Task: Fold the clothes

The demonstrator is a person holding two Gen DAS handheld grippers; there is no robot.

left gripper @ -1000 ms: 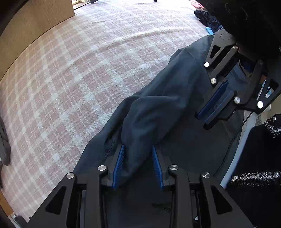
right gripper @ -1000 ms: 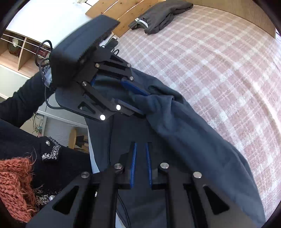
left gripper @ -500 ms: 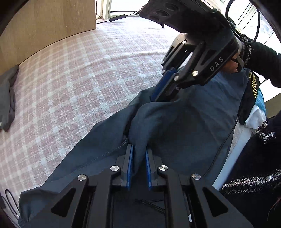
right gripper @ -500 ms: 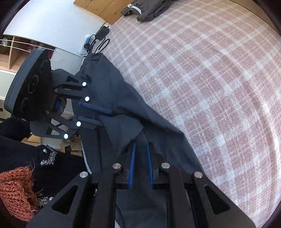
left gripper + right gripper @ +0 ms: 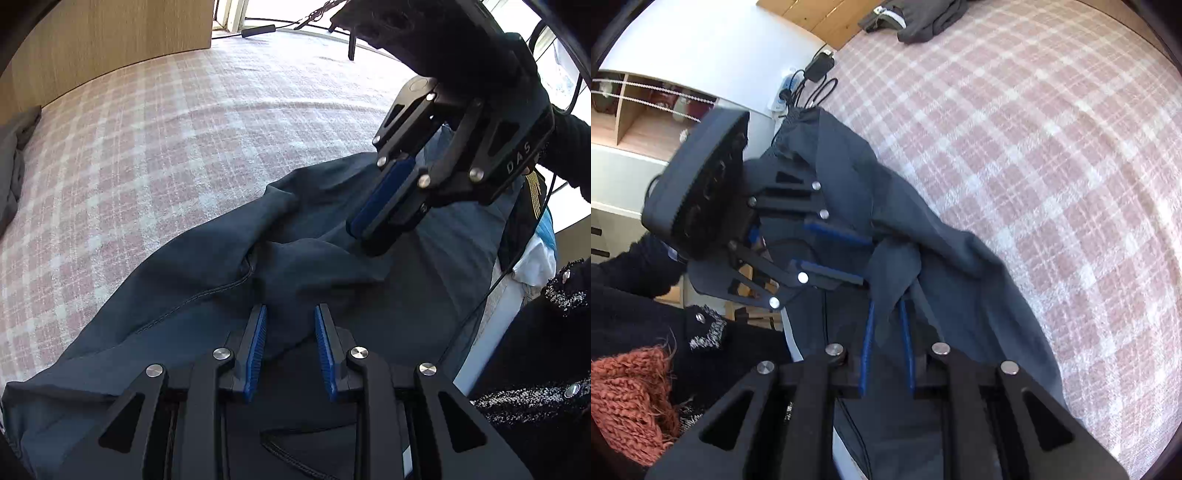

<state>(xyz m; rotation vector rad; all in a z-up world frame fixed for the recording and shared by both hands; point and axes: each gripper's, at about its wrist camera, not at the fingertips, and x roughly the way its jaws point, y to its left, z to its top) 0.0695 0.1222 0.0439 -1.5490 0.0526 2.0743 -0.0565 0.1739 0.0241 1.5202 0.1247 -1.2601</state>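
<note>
A dark navy garment point(image 5: 207, 295) lies stretched along the near edge of a bed covered by a pink and white plaid blanket point(image 5: 166, 147), with part of its cloth bunched into a raised fold at its middle and a stitched seam curving across the flat part beside that fold. The left gripper point(image 5: 290, 314) sits low over the garment with its blue-padded fingers point(image 5: 255, 343) spread apart; the raised fold lies between them, but the pads do not press it. The right gripper point(image 5: 886, 314) reaches onto the garment from the other side of the fold, and a strip of the navy cloth runs up between its blue fingers point(image 5: 866, 343), which stand narrowly apart around it; whether they actually clamp the cloth cannot be told. Beyond the garment, at the far edge of the blanket, a crumpled grey piece of clothing point(image 5: 923, 18) rests against a wooden bed frame point(image 5: 92, 48). Near the garment's end, a charger with black cables point(image 5: 812, 77) lies at the blanket's edge. A black sleeve with sparkly trim point(image 5: 554, 295) shows on the near side of the garment.
</note>
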